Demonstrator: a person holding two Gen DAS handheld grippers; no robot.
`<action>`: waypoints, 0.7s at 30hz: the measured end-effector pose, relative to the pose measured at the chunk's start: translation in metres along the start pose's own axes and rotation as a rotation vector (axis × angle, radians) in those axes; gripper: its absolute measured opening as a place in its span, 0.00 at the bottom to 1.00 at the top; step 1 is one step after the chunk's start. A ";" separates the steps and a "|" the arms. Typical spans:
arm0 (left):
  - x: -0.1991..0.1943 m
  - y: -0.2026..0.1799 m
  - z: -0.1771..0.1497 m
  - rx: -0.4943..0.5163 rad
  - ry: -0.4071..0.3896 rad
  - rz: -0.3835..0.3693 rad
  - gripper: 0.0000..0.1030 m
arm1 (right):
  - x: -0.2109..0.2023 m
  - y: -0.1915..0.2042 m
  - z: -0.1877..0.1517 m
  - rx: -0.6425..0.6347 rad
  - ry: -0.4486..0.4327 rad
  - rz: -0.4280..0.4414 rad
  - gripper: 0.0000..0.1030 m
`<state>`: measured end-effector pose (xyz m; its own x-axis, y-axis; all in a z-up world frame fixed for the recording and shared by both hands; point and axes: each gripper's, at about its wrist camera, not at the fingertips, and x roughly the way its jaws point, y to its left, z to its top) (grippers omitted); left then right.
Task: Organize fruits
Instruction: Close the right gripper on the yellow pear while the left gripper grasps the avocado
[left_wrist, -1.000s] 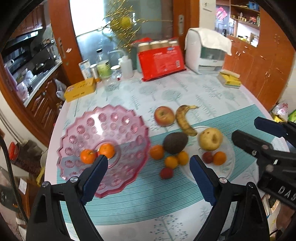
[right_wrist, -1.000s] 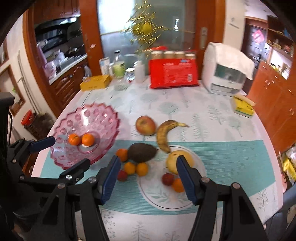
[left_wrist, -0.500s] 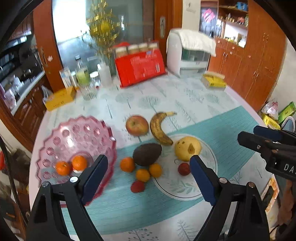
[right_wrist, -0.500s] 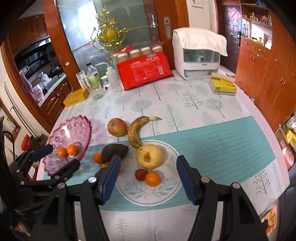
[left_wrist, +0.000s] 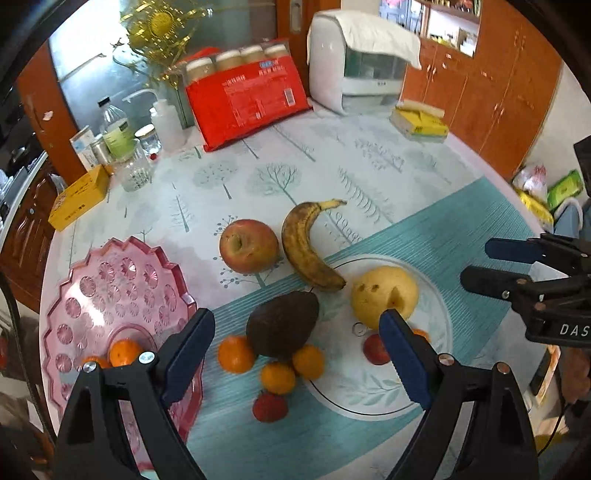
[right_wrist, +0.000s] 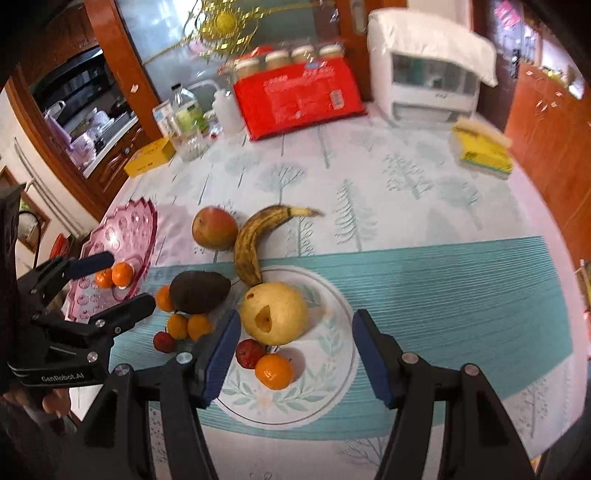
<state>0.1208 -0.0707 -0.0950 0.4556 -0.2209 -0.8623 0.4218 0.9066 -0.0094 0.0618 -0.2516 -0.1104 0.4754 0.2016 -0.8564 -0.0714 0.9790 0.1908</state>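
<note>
The left claw (left_wrist: 297, 356) hangs above the tabletop (left_wrist: 332, 162) with its blue pads wide apart and nothing between them; framed in the gap lie the dark avocado (left_wrist: 282, 325), three small oranges (left_wrist: 275, 376) bunched at its near side, and a small red fruit (left_wrist: 269, 406) closest to the near edge. Its left finger (left_wrist: 184, 350) covers the right rim of the pink bowl (left_wrist: 110, 295), which sits at the tabletop's left edge; two oranges in the bowl (left_wrist: 123, 350) are partly hidden behind that finger. Its right finger (left_wrist: 404, 356) hides part of another red fruit (left_wrist: 375, 349) and nearly all of an orange behind it on the white plate (left_wrist: 436, 332).

The right claw (right_wrist: 293, 354) is likewise spread wide and empty, over the near part of the white plate (right_wrist: 328, 354), where the yellow pear (right_wrist: 275, 317), a red fruit (right_wrist: 249, 352) and an orange (right_wrist: 273, 371) lie close together. The banana (right_wrist: 251, 243) has its lower tip at the plate's far rim, and the apple (right_wrist: 214, 227) rests just beside the banana on the bare cloth.

Along the far edge stand a red package (right_wrist: 299, 96) and a white appliance (right_wrist: 428, 77); labels there are too blurred to read
</note>
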 end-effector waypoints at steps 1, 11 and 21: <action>0.007 0.001 0.001 0.014 0.017 -0.010 0.87 | 0.006 0.000 0.000 -0.002 0.013 0.011 0.61; 0.056 0.003 0.003 0.155 0.147 -0.045 0.76 | 0.069 -0.006 0.005 0.014 0.140 0.105 0.61; 0.084 0.008 0.006 0.185 0.222 -0.071 0.74 | 0.097 -0.005 0.009 0.033 0.195 0.144 0.62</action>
<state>0.1666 -0.0844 -0.1644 0.2458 -0.1787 -0.9527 0.5913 0.8064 0.0013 0.1159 -0.2370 -0.1900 0.2843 0.3445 -0.8947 -0.0958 0.9388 0.3310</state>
